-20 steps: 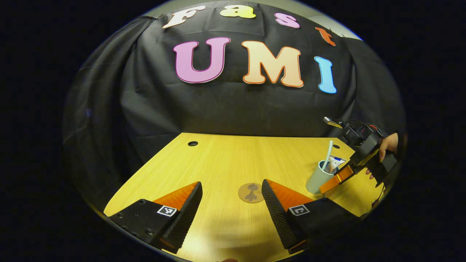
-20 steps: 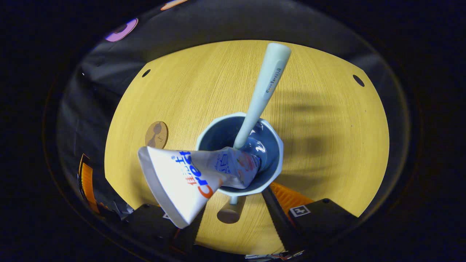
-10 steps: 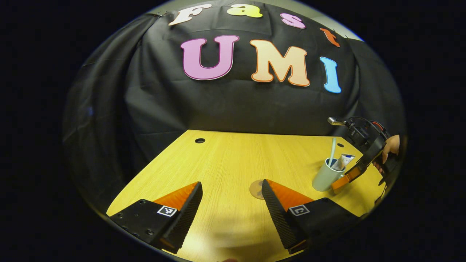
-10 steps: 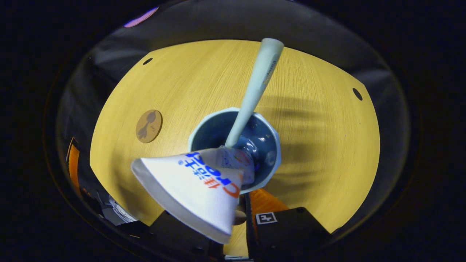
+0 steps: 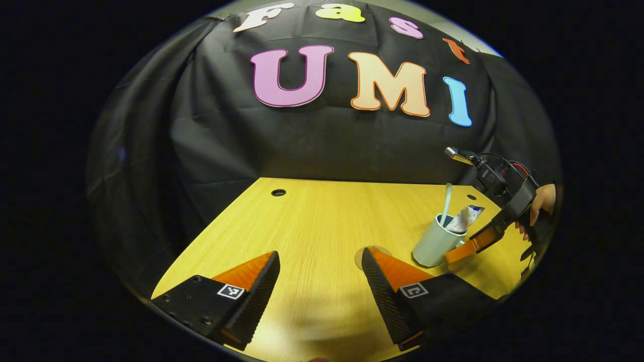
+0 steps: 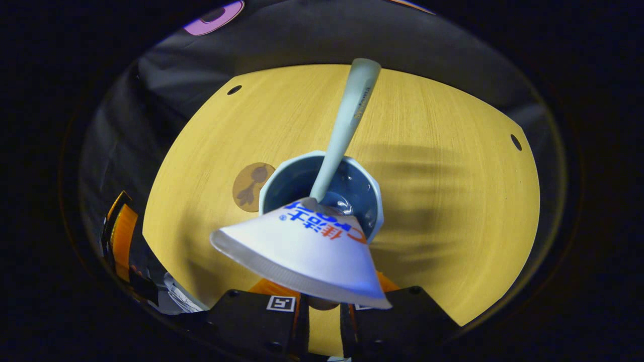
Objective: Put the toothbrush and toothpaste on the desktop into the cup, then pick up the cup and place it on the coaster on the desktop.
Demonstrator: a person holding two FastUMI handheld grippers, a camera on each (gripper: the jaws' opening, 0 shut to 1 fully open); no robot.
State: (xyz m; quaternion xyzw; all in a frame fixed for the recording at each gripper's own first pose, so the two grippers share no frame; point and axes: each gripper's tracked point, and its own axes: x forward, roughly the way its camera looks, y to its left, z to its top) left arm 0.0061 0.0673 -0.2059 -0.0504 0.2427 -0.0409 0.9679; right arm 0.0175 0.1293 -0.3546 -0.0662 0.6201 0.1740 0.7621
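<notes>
1. A black cloth wall (image 5: 322, 146) hangs behind the desk, creased and draped in loose folds, darker toward its left side.
2. A strip of pale wall (image 5: 453, 31) shows above the cloth's top edge.
3. The desktop (image 5: 312, 221) is light yellow wood with fine straight grain.
4. Two round cable holes sit near its far edge, one at the left (image 5: 278, 192) and one at the right (image 5: 471, 197).
5. Soft shadows (image 6: 422, 181) lie in bands across the wood, and a brighter glare patch (image 5: 322, 322) shows at the near edge.
</notes>
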